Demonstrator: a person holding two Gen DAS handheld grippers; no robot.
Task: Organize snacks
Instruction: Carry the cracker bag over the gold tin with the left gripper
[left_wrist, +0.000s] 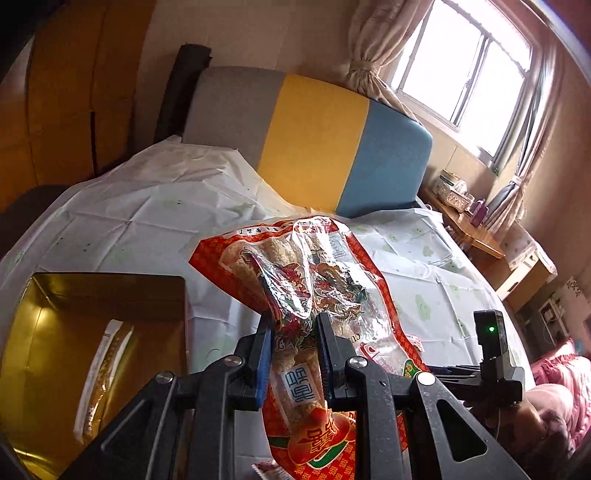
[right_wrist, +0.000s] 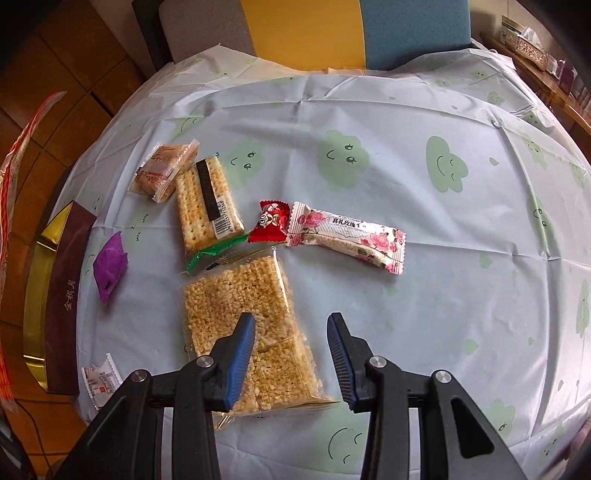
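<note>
My left gripper (left_wrist: 294, 323) is shut on a red and clear snack bag (left_wrist: 314, 273), lifted above the table beside an open gold tin box (left_wrist: 48, 332) that holds one packet (left_wrist: 99, 373). That bag shows at the left edge of the right wrist view (right_wrist: 11, 177). My right gripper (right_wrist: 291, 334) hangs open over the table, nothing between its fingers, just above a clear pack of puffed rice squares (right_wrist: 236, 306). Farther off lie a cracker pack (right_wrist: 205, 203), a small biscuit packet (right_wrist: 164, 170), a red candy (right_wrist: 271, 221), a rose-printed bar (right_wrist: 343, 236), a purple packet (right_wrist: 109, 264) and a small white sachet (right_wrist: 99, 378).
The tin box (right_wrist: 37, 295) with its dark brown side stands at the table's left edge. A grey, yellow and blue chair back (left_wrist: 314, 136) rises behind the table. A wooden shelf with a tissue box (right_wrist: 528, 44) is at far right. The cloth (right_wrist: 443, 277) on the right half is bare.
</note>
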